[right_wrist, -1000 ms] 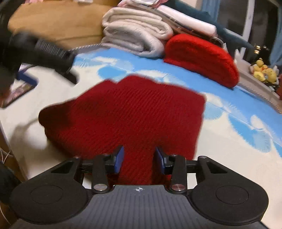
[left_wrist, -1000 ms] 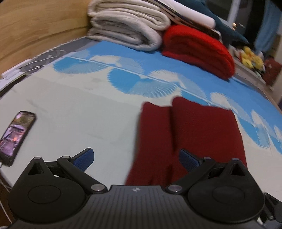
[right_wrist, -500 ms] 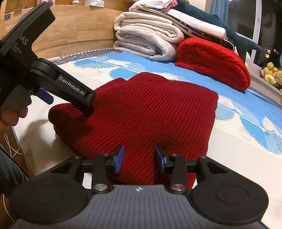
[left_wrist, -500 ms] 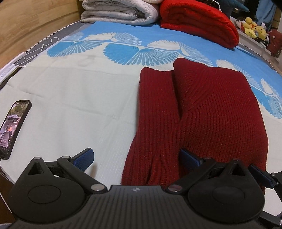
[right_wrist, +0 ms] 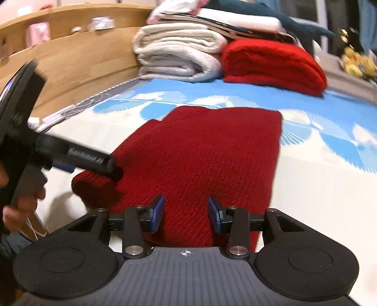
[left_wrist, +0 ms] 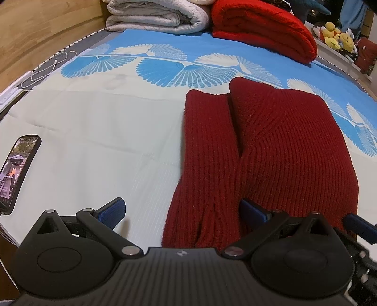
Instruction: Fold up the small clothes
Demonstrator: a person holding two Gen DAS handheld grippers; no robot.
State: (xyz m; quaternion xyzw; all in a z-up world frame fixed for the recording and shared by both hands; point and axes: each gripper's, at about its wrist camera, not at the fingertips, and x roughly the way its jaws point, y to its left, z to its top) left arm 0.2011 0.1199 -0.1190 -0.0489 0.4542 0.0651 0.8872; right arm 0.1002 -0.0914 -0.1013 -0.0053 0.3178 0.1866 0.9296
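Note:
A dark red knit sweater lies folded on the bed sheet, one sleeve laid along its left side. My left gripper is open wide over the near end of that sleeve, its right pad tucked into the crease between sleeve and body. In the right wrist view the same sweater fills the gap of my right gripper, whose blue pads press on its near edge. A finger of the left gripper reaches onto the sweater's left side, held by a hand.
A phone with a lit screen lies at the bed's left edge, a white cable beyond it. A folded white blanket and a bright red one are stacked at the far end. Wooden headboard on the left.
The left gripper tipped down and sank onto the sleeve. The right gripper rolled and shifted slightly with the sweater's edge still between its pads; its view is now blurred.

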